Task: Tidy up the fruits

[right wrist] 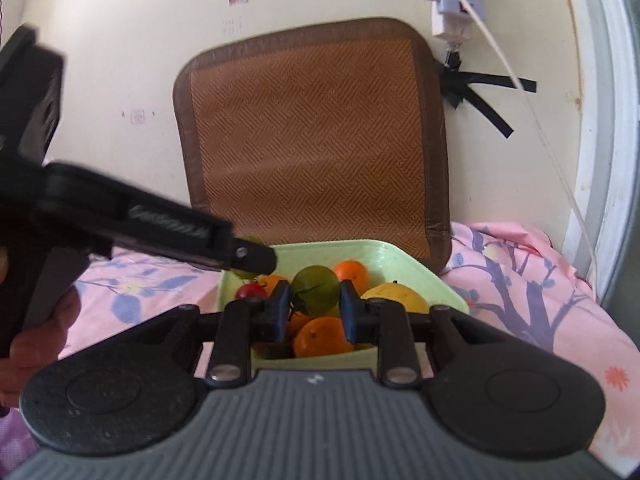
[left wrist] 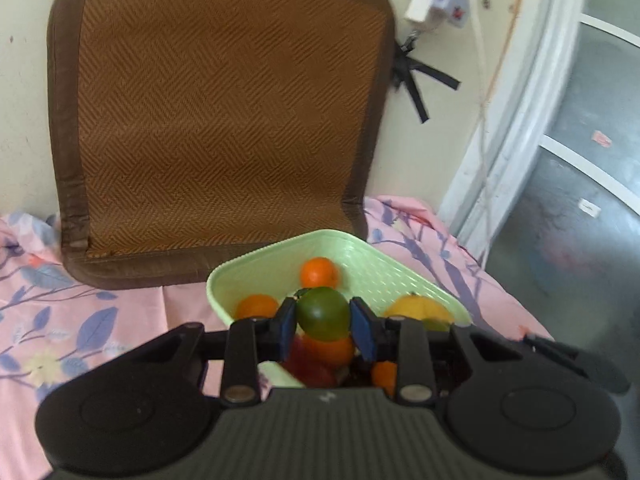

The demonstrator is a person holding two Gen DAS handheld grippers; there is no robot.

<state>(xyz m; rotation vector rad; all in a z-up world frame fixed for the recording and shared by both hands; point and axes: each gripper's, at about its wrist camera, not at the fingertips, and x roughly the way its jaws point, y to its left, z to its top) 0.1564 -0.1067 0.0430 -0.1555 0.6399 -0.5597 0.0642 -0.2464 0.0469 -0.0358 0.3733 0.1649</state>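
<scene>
Holding green fruit, both grippers — left (left wrist: 323,330) pinched a lime (left wrist: 322,313), right (right wrist: 314,309) another (right wrist: 315,289) — over the basket (left wrist: 372,258), ready to sort.

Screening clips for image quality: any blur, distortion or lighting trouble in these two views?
Left wrist view: soft throughout, window frame smeared and bowed, green fruit in the left gripper fairly clear. Right wrist view: sharper, but the other gripper's arm is blurred across the left side; wall curved by the fisheye. Lighting even, no glare.
</scene>
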